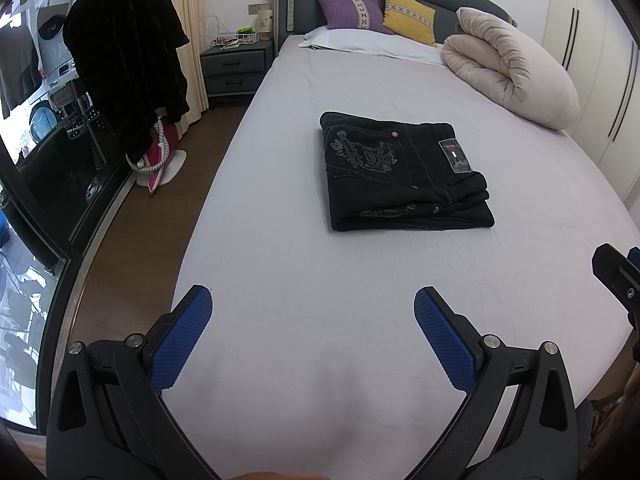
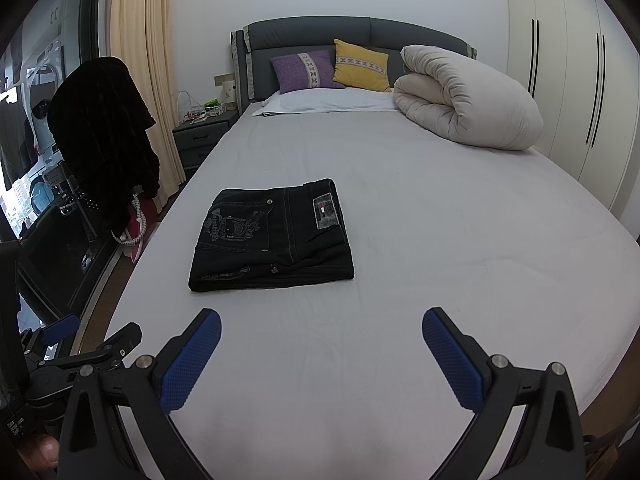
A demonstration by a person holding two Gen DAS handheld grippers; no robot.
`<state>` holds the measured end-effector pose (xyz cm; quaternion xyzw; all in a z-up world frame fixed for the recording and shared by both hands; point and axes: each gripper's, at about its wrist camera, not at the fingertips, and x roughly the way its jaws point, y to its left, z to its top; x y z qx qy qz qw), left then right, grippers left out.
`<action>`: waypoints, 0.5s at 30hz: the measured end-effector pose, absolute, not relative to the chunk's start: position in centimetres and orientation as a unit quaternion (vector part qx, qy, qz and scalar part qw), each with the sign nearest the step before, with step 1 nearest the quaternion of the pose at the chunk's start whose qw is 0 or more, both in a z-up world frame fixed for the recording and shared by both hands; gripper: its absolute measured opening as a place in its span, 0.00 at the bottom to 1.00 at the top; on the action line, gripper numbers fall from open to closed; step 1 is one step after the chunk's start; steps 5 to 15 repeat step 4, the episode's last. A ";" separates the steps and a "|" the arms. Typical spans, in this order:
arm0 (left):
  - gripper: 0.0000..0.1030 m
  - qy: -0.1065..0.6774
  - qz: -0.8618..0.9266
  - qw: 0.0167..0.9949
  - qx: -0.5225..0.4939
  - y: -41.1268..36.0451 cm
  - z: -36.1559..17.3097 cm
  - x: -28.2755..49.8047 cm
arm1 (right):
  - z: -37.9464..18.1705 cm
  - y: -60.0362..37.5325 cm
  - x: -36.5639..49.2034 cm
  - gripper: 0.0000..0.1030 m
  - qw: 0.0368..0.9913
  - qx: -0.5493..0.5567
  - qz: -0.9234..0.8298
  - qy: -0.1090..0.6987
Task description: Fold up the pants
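A pair of black jeans (image 1: pixel 404 172) lies folded into a compact rectangle on the grey bed sheet (image 1: pixel 360 272), back pocket embroidery and waist patch facing up. The same black jeans (image 2: pixel 272 236) show in the right wrist view, slightly left of centre. My left gripper (image 1: pixel 313 300) hovers open over the sheet, short of the jeans and apart from them. My right gripper (image 2: pixel 321 320) is open too, nothing between its blue pads (image 2: pixel 192 360), also short of the jeans. The right gripper's tip (image 1: pixel 618 276) shows at the right edge of the left wrist view.
A rolled beige duvet (image 2: pixel 464 100) and purple (image 2: pixel 304 70) and yellow pillows (image 2: pixel 360 66) lie at the headboard. A nightstand (image 1: pixel 234 66), curtain and a dark coat on a rack (image 1: pixel 128 56) stand left of the bed. White wardrobe doors (image 2: pixel 568 80) line the right.
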<state>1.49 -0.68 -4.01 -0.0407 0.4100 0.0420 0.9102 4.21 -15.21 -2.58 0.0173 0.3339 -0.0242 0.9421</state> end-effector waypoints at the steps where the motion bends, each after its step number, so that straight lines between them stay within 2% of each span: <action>1: 1.00 0.409 0.041 0.911 -0.041 -0.8 -4.0 1.4 | -2.7 -15.1 4.2 1.00 0.942 0.018 -0.024 0.335; 15: 1.00 0.406 0.042 0.912 -0.040 -0.8 -4.0 1.4 | -3.2 -15.0 4.0 1.00 0.941 0.020 -0.022 0.337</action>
